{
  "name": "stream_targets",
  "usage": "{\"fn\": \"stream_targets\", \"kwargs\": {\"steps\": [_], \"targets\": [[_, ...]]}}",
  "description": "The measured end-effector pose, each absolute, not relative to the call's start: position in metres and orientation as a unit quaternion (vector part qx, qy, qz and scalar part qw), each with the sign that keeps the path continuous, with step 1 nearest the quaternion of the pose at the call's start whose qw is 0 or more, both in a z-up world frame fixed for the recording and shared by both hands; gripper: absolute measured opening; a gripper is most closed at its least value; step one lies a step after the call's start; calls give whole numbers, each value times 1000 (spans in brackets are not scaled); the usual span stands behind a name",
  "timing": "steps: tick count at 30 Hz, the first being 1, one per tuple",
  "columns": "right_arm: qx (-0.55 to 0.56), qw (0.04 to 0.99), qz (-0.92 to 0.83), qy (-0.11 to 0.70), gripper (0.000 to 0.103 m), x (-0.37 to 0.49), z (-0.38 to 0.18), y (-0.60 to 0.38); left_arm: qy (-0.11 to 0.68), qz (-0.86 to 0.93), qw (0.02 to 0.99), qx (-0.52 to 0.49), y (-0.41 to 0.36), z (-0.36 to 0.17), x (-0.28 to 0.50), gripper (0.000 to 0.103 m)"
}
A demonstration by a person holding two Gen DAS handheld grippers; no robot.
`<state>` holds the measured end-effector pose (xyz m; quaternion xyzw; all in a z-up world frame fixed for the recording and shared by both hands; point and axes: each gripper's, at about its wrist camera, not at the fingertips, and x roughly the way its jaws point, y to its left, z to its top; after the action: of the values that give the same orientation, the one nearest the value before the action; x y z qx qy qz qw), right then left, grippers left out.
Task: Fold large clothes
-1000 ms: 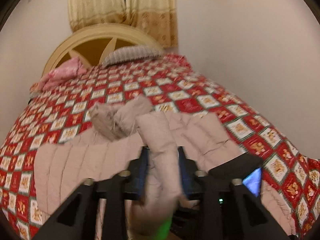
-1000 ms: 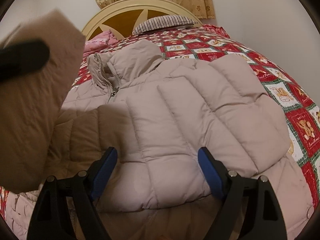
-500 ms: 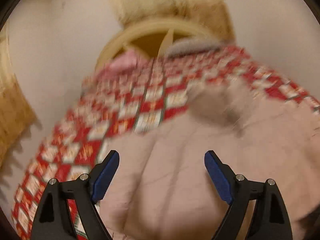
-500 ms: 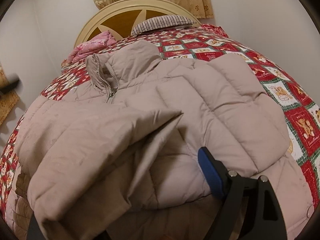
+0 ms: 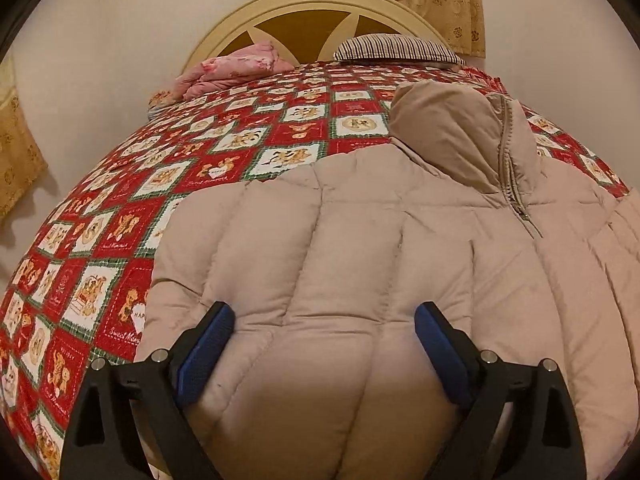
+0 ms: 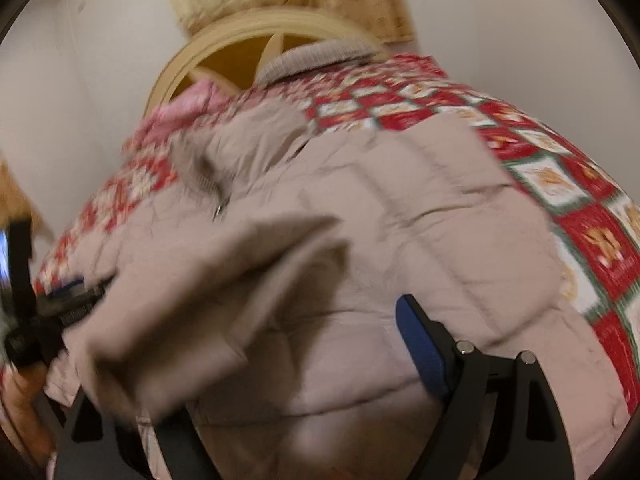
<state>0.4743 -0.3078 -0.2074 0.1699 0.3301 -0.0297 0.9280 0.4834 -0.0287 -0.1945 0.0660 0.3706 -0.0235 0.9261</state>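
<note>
Bed (image 5: 120,240) under red patchwork quilt; beige puffer jacket (image 5: 360,240) spread at foot edge, pink bundle (image 5: 236,68) and striped pillow (image 5: 396,48) by headboard (image 5: 304,4).

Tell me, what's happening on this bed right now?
A person with a gripper in each hand is folding a beige puffer jacket spread on a red patterned quilt. One sleeve lies folded across the body. The left gripper is opening, nothing pinched; the right gripper is open too.

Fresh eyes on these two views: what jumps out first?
A big beige puffer jacket sprawls zipper-up across the red patchwork bedspread, collar toward the headboard. The left tongs hang over its quilted panel, jaws opening, gripping nothing. In the blurred right view a sleeve lies folded across the jacket's front.
</note>
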Motion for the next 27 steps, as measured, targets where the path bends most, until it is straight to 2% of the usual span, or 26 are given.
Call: {"fn": "stream_targets", "kwargs": {"steps": [7, 10, 15, 21, 27], "targets": [[194, 946, -125, 228, 96, 437, -133, -333, 365, -18, 928, 70, -30, -195, 483, 93], [162, 955, -80, 235, 97, 454, -116, -301, 365, -18, 928, 70, -30, -195, 483, 94], [109, 944, -9, 312, 91, 501, -147, -235, 364, -17, 929, 68, -28, -195, 484, 94], [94, 916, 0, 389, 87, 516, -210, -223, 361, -18, 930, 66, -28, -196, 484, 94], [59, 917, -7, 395, 88, 511, -225, -217, 355, -9, 932, 74, -30, -193, 480, 95]]}}
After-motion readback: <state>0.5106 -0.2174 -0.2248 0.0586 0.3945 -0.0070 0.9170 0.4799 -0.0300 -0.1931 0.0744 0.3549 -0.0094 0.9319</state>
